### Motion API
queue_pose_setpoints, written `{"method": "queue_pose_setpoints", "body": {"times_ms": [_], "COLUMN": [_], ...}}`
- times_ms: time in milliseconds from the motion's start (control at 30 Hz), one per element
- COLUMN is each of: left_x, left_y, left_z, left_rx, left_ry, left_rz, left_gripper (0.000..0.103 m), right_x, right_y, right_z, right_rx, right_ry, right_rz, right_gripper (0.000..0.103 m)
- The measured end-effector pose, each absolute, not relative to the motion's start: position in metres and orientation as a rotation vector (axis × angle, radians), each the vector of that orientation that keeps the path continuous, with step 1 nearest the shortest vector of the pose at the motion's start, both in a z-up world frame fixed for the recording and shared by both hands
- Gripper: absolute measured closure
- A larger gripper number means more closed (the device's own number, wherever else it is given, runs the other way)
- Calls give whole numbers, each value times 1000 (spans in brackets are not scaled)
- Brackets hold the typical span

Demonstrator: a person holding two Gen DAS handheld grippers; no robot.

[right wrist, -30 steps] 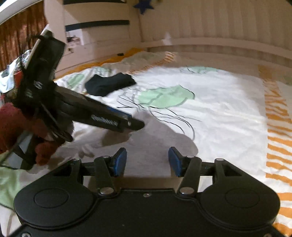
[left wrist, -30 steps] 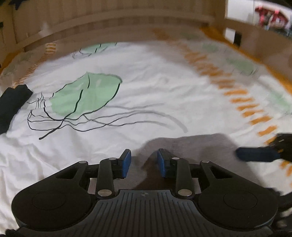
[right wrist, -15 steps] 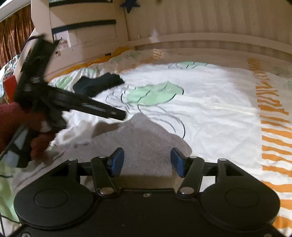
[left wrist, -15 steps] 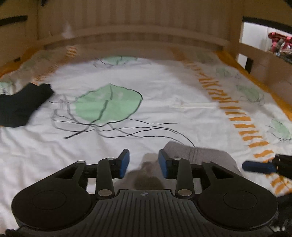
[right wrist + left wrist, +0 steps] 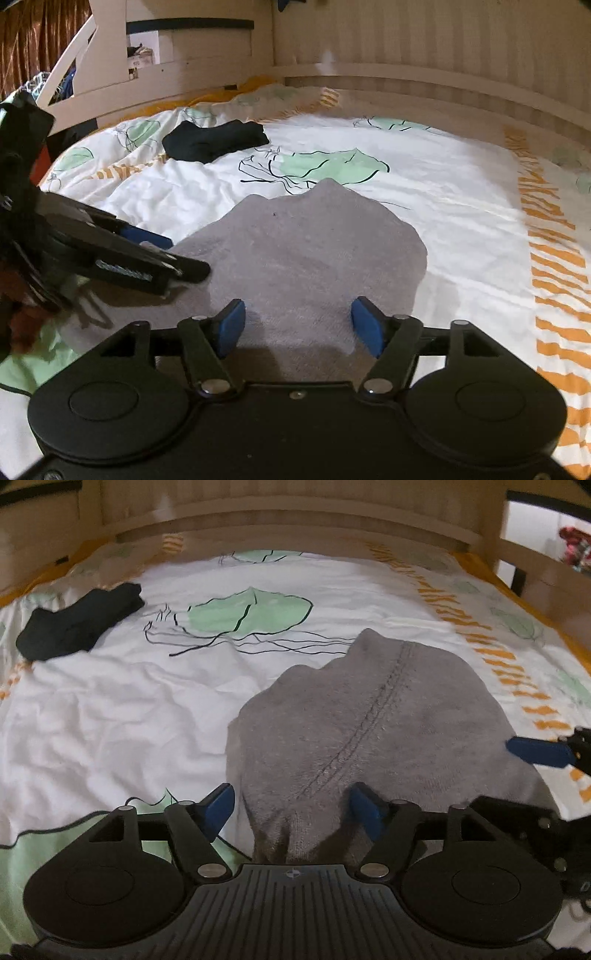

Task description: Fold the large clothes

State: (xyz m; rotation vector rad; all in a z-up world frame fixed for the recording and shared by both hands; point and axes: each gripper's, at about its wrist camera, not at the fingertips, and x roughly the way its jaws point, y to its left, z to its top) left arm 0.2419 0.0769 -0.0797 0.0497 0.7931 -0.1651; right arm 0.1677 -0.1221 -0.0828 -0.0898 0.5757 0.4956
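A grey garment (image 5: 369, 716) lies bunched on the bed, its seam running toward me; it also shows in the right wrist view (image 5: 306, 251). My left gripper (image 5: 293, 806) is open, its jaws wide apart over the garment's near edge, with cloth between them. My right gripper (image 5: 297, 325) is open too, low over the grey cloth. The left gripper's fingers (image 5: 147, 258) show from the side at the garment's left edge. One blue fingertip of the right gripper (image 5: 537, 751) shows at the garment's right edge.
A folded black garment (image 5: 79, 622) lies at the far left of the bed, and shows in the right wrist view (image 5: 218, 140). The white duvet (image 5: 122, 709) has green leaf prints and orange stripes. A wooden bed frame (image 5: 288, 520) runs behind.
Both grippers have opened wider. The grey garment now lies spread out farther ahead of both grippers. The left gripper has swung so that more of the garment is in its view.
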Motion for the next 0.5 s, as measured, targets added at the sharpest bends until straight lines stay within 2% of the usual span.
{"method": "queue_pose_setpoints", "body": {"times_ms": [233, 333, 400, 500], "left_x": [219, 204, 199, 202], "left_y": [82, 79, 78, 79], "left_z": [-69, -60, -57, -61], "left_rx": [-13, -21, -30, -33], "left_ry": [794, 763, 742, 751], "left_rz": [-135, -151, -157, -144], "left_gripper": [35, 35, 35, 35], "right_x": [157, 154, 153, 160], "right_y": [-138, -152, -162, -178], "right_z": [-70, -68, -70, -78], "right_rx": [41, 112, 171, 274], "right_ry": [584, 604, 623, 665], "right_rz": [504, 496, 500, 509], "right_gripper": [27, 21, 13, 12]}}
